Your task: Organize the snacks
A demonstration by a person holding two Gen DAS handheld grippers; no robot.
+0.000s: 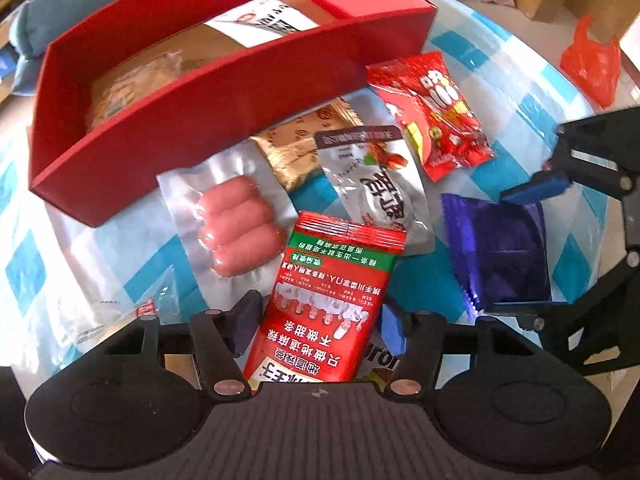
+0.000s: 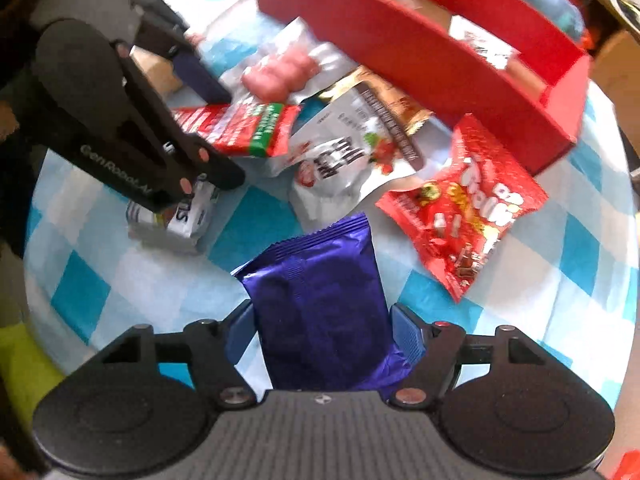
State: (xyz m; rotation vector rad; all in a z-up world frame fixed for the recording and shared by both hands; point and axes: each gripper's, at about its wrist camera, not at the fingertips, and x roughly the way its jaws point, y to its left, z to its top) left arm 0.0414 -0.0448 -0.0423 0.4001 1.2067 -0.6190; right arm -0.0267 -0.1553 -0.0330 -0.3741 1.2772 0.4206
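The left gripper (image 1: 316, 320) has its jaws closed on a red and green snack packet (image 1: 332, 304). The right gripper (image 2: 324, 336) squeezes a shiny purple packet (image 2: 320, 304) in its jaws. More snacks lie on the checked counter (image 2: 560, 280), just beside the red box (image 1: 168, 128), which already has snacks inside.

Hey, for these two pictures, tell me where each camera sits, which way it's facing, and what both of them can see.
Left wrist view: sits on the left tongs, looking steeply down along them at the red and green packet between the fingers; right tongs show at the right edge.
Right wrist view: sits on the right tongs, looking steeply down at the purple packet between the fingers; left tongs at upper left.
Shared: red box, sausage pack, checked tablecloth, both packets.
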